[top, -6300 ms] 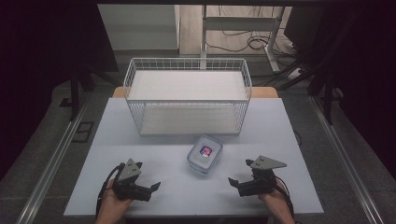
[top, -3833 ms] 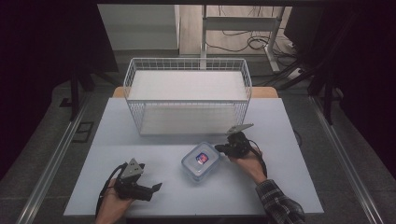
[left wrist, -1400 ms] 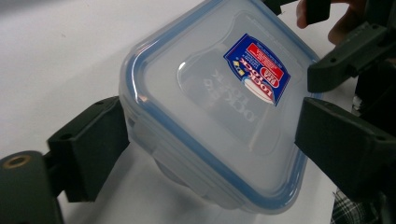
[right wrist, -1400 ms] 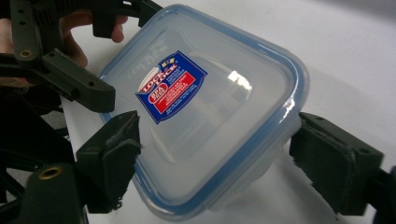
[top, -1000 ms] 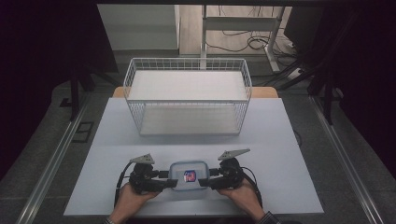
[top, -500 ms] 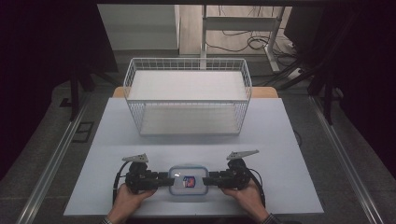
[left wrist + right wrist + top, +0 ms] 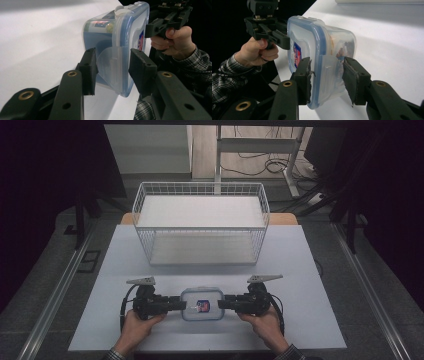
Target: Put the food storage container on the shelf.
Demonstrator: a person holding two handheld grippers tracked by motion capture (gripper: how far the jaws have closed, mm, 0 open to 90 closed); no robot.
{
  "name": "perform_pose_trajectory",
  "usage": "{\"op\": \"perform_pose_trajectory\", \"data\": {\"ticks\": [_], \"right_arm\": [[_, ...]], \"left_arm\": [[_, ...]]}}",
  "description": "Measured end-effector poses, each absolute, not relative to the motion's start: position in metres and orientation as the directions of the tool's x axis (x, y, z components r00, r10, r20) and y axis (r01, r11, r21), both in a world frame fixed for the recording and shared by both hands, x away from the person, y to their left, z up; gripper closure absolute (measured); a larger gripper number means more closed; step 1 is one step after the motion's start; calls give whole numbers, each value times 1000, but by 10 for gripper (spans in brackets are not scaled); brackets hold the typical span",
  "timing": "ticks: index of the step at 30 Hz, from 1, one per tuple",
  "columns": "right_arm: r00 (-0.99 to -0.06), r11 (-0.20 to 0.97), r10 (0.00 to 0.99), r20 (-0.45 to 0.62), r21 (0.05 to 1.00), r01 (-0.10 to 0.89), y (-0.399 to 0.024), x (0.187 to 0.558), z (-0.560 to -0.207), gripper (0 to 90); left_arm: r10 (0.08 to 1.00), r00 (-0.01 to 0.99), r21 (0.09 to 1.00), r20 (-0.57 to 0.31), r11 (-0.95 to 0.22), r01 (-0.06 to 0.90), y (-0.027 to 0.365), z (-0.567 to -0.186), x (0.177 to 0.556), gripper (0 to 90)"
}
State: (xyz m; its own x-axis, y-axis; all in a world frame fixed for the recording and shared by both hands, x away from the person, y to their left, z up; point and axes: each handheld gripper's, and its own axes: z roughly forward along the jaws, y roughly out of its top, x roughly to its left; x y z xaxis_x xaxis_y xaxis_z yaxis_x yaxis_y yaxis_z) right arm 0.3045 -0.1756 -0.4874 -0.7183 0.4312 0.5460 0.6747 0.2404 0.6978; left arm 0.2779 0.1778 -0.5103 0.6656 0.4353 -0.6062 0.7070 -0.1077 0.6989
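Note:
A clear plastic food container (image 7: 202,303) with a blue-rimmed lid and a small sticker rests on the white table (image 7: 310,270) near its front edge. My left gripper (image 7: 181,304) is shut on its left end. In the left gripper view the jaws clamp the latch flap and lid edge of the container (image 7: 117,45). My right gripper (image 7: 222,304) grips the opposite end. Its jaws have just been closing, and in the right gripper view they press on the lid and flap of the container (image 7: 312,42). The two grippers face each other.
A white wire basket (image 7: 200,187) stands at the back of the table, open at the top and with nothing in it. Bare table lies between it and the container. Dark floor and metal rails flank the table.
The container has come from mid-table toward the front edge and been turned square. Both grippers have moved in onto its ends and their jaws have closed on it.

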Motion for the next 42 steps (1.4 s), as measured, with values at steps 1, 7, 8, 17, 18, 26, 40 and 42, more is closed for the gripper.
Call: {"op": "perform_pose_trajectory", "data": {"ticks": [1,7,8,17,18,26,40,42], "right_arm": [[-723,237,427,543,704,670,-175,307,-484,589],[-737,233,417,532,722,652,-173,314,-470,589],[-738,227,414,534,724,651,-173,316,-466,590],[-748,205,409,523,745,634,-171,337,-435,590],[-750,203,409,520,749,631,-170,340,-431,590],[-763,196,418,493,771,606,-167,357,-402,589],[-756,156,442,482,789,594,-163,398,-349,584],[-757,148,444,478,795,589,-163,407,-337,583]], "left_arm": [[439,671,706,-598,-108,700,179,-505,280,582],[448,690,733,-569,-104,672,181,-487,286,582],[449,690,736,-567,-101,670,182,-484,287,582],[460,699,763,-548,-69,643,185,-450,309,581],[462,697,765,-548,-61,642,185,-446,311,581],[466,707,776,-532,-65,627,187,-417,330,578],[504,698,791,-509,-44,610,186,-361,372,568],[506,698,795,-506,-41,606,186,-352,378,567]]}}
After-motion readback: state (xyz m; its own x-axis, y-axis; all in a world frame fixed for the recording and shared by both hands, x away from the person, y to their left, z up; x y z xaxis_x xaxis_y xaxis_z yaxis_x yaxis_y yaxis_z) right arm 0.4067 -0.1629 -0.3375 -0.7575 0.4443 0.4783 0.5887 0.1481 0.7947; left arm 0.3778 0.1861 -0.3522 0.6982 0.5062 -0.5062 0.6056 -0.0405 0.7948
